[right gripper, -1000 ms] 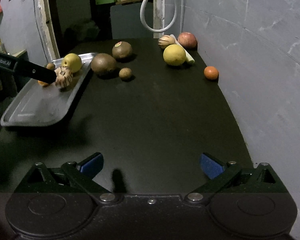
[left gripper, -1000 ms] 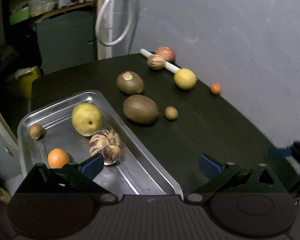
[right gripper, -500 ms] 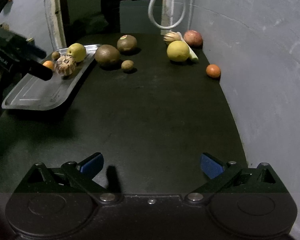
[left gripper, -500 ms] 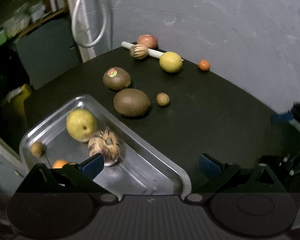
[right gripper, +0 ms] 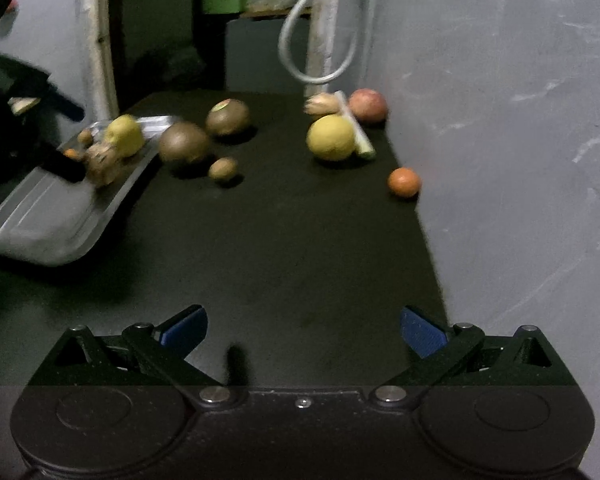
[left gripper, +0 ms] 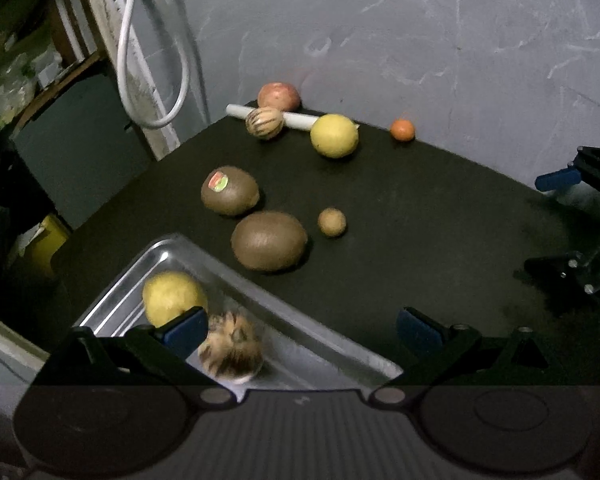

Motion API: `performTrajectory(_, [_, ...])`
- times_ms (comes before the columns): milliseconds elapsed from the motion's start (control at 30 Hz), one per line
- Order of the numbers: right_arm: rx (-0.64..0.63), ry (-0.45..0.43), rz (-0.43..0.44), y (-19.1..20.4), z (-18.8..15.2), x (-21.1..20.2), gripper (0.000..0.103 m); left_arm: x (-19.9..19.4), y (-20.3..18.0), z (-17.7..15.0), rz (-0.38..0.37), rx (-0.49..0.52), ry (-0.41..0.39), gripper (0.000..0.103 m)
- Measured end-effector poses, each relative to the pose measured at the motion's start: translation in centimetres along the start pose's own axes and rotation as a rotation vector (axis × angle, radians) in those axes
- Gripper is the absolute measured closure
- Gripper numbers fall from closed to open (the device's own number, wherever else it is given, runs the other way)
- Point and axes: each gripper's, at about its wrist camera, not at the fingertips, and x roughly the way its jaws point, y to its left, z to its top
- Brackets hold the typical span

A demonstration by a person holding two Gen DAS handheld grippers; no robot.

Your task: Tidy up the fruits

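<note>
The left gripper (left gripper: 296, 326) is wide open with nothing between its blue tips, and it hangs over the near end of the metal tray (left gripper: 332, 344); the right gripper (right gripper: 304, 326) is wide open too, holding nothing, above bare table. The table (right gripper: 284, 248) is black and dull, pushed against a gray wall (right gripper: 500, 120) that has pale scratches, and a white hose (left gripper: 140, 76) loops down in the dark corner behind. In the tray lie a yellow pear (left gripper: 174, 298), a stripy brown fruit (left gripper: 231, 351) that looks blurry, and — seen only from the right wrist view — a small orange (right gripper: 73, 153) and a little brown fruit (right gripper: 85, 136). Just beside the tray sit a big kiwi (left gripper: 269, 241), another kiwi with a sticker (left gripper: 230, 190) and a tiny brown fruit (left gripper: 331, 222). Far back near the wall are a lemon (left gripper: 334, 135), a stripy fruit (left gripper: 264, 123), a red apple (left gripper: 279, 96), a white stick (left gripper: 296, 119) lying between them, and a tiny orange (left gripper: 402, 130). Compared with a second ago, the left gripper has pulled back and up — the fruit on the table looks farther away, less of the tray shows, and the right gripper has come into view at the side.
</note>
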Motion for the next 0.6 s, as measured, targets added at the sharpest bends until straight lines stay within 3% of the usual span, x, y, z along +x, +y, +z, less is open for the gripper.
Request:
performTrajectory(300, [0.178, -0.050, -0.050, -2.3, 2.2, 0.8, 0.001, 2.1, -1.4, 2.6, -0.024, 0.109, -0.041, 0.001])
performTrajectory(600, [0.378, -0.101, -0.034, -2.9, 5.6, 3.6, 0.001, 6.1, -3.3, 4.7, -0.026, 0.244, -0.018, 0.001])
